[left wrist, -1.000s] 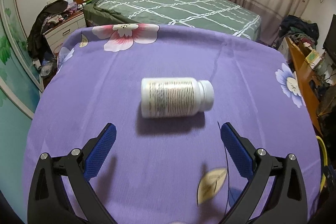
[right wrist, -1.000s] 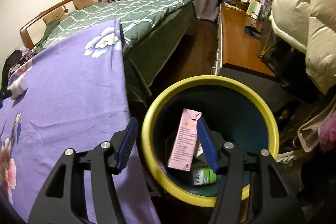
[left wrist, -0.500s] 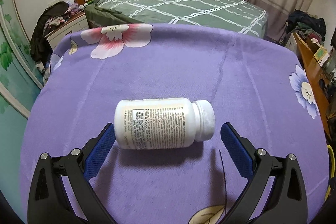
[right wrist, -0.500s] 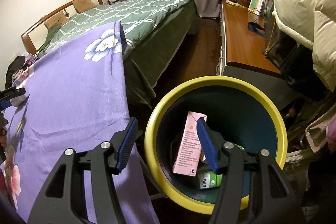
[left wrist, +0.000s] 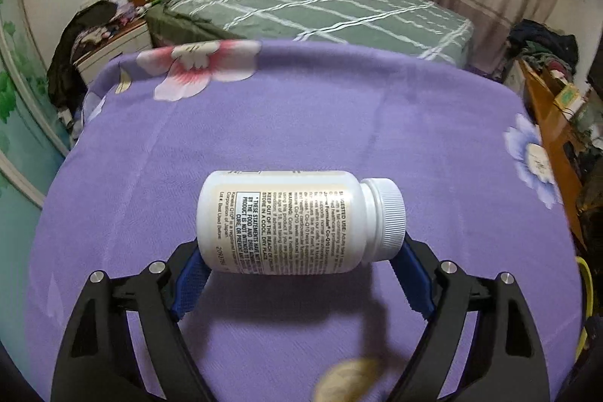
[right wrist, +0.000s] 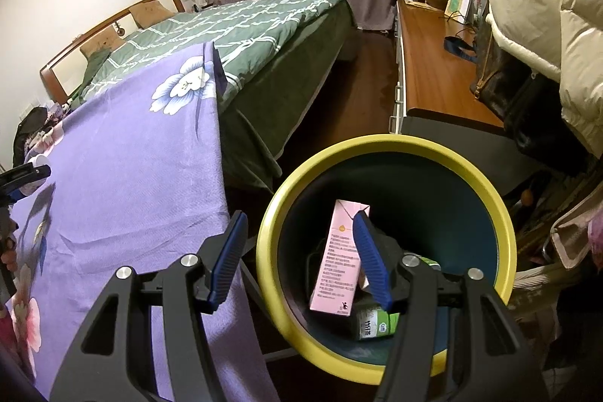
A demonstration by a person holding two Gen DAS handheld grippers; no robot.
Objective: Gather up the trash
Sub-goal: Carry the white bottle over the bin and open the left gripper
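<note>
A white pill bottle (left wrist: pixel 297 221) lies on its side on the purple flowered blanket (left wrist: pixel 264 123), cap to the right. My left gripper (left wrist: pixel 301 255) is closing on it lengthwise: one blue pad meets the base, the other the cap, and the bottle hides both tips. In the right wrist view my right gripper (right wrist: pixel 299 217) hangs open over a yellow-rimmed bin (right wrist: pixel 377 142) beside the blanket's edge, with nothing between its fingers. Inside the bin stand a pink carton (right wrist: pixel 335 262) and a green-and-white carton (right wrist: pixel 373 324).
A bed with a green checked cover (left wrist: pixel 316 6) lies beyond the blanket. A wooden desk (right wrist: pixel 433 63) with clutter and a cream puffy coat (right wrist: pixel 539 6) stand right of the bin. A nightstand with clothes (left wrist: pixel 98 44) is at far left. Dark floor (right wrist: pixel 361 93) runs between bed and desk.
My left gripper moved forward until the bottle sat between its fingers, and the jaws narrowed from wide open onto the bottle's ends. The right gripper stayed over the bin.
</note>
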